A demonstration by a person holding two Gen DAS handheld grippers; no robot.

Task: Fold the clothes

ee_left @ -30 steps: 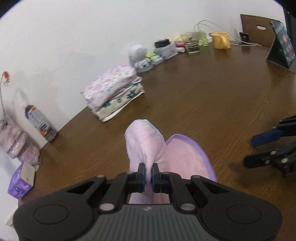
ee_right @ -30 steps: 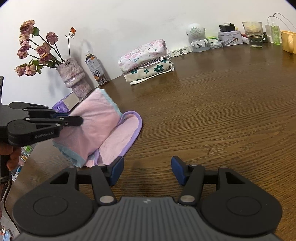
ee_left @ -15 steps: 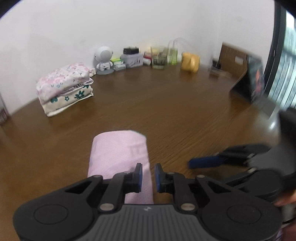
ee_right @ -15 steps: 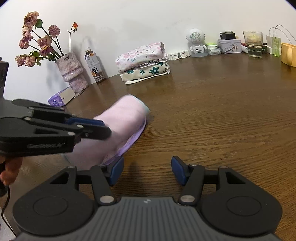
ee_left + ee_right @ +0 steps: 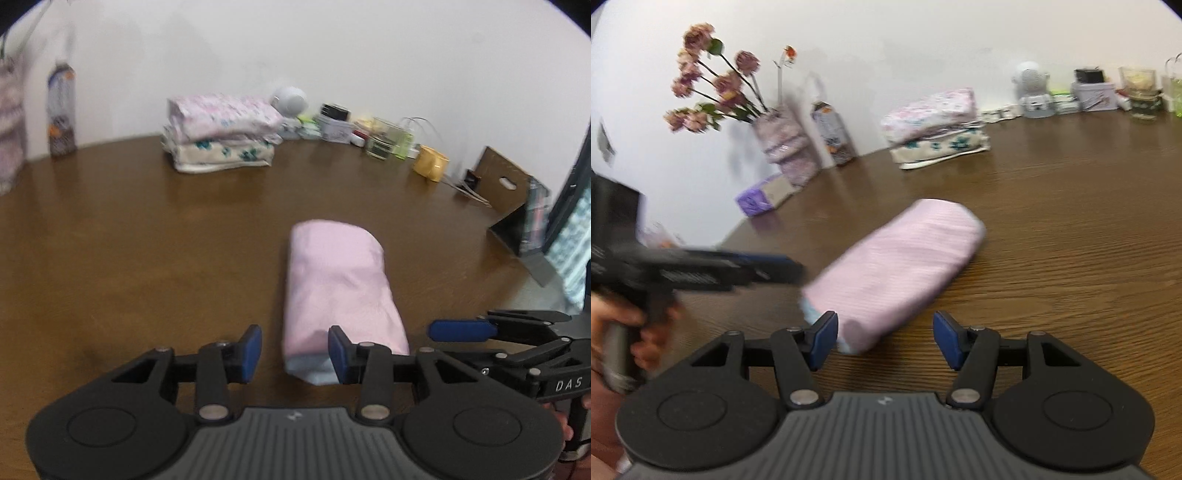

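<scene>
Left wrist view gives me the pink garment (image 5: pixel 338 291) lying on the brown wooden table (image 5: pixel 129 251) as a compact, elongated bundle, its near end showing a pale blue edge right in front of my left gripper (image 5: pixel 295 350). That gripper's fingers are spread wide and hold nothing; the right-hand finger sits just in front of the bundle's near end, and I cannot tell whether it touches the cloth. My right gripper (image 5: pixel 458 330) shows at the right edge of this view, beside the bundle and apart from it.

From the right wrist view, the right gripper (image 5: pixel 884 339) is also wide open and empty, with the pink garment (image 5: pixel 897 269) running diagonally away from between its fingers. The left gripper (image 5: pixel 768 269) appears blurred at the left, close to the bundle's near end.

I judge this piece to be essentially folded: it lies closed up, with no loose flap showing. Against the wall a stack of folded clothes (image 5: pixel 221 136) already sits, at least 2 floral pieces, well apart from the pink one. What I see left is perhaps a tidy of the blue edge, then moving the bundle onto that stack. No other unfolded clothing shows in either view, so I cannot say whether more pieces wait.
</scene>
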